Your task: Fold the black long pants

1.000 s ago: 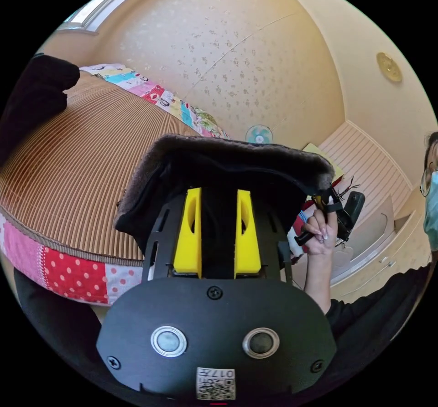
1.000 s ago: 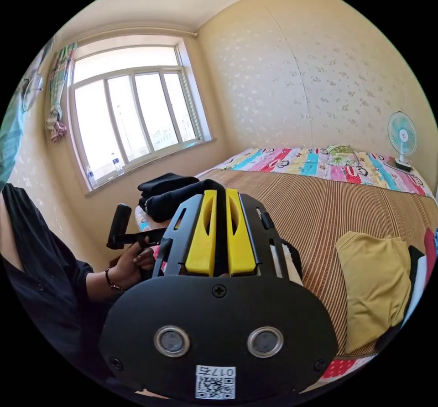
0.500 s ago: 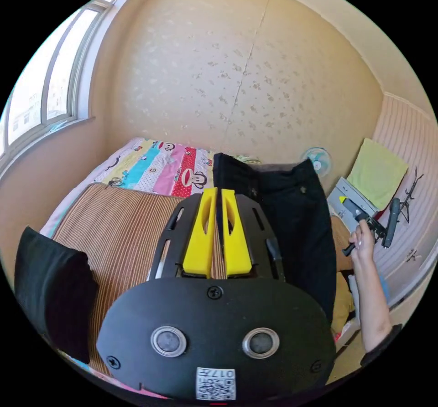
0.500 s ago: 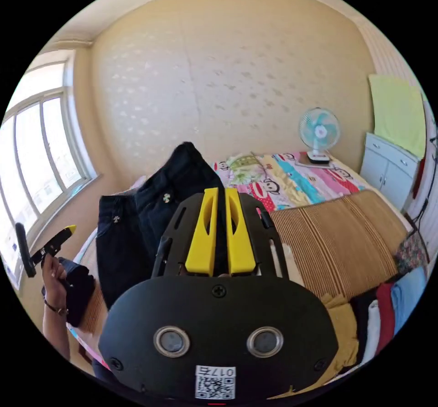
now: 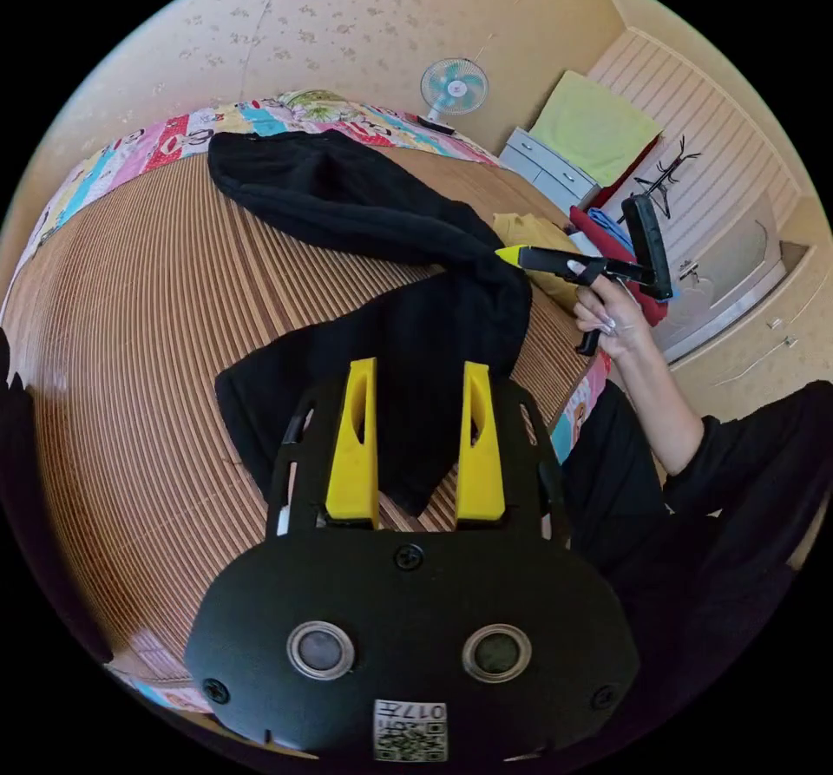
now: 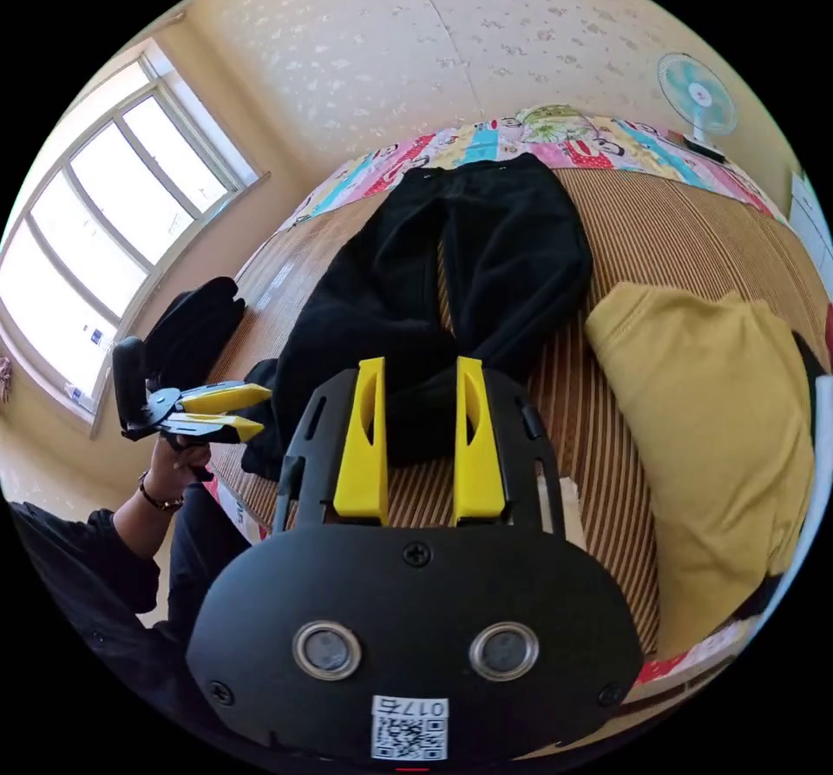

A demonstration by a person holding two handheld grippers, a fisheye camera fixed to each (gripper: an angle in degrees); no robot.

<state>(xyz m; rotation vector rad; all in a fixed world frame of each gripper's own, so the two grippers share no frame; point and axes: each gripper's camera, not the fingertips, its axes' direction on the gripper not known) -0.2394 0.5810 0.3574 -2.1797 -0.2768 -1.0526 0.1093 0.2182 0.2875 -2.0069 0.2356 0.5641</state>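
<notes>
Pants point(image 6: 434, 289) lie spread on the bed's striped mat point(image 5: 130, 306), legs bunched at the near edge under both grippers. Left gripper point(image 5: 416, 436) and right gripper point(image 6: 420, 441) hover just above them, fingers spread and holding nothing. Yellow garment point(image 6: 720, 410) lies right of the pants, fan point(image 6: 698, 102) far behind.

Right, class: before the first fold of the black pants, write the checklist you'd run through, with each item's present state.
1. Black pants lie on the woven mat: ok.
2. Pants spread flat: not ok, the near ends are bunched.
3. Left claw open, holding nothing: ok.
4. Right claw open, holding nothing: ok.
5. Space beside the pants: not ok, the yellow garment lies close.
6. Legs lined up evenly: cannot tell.
</notes>
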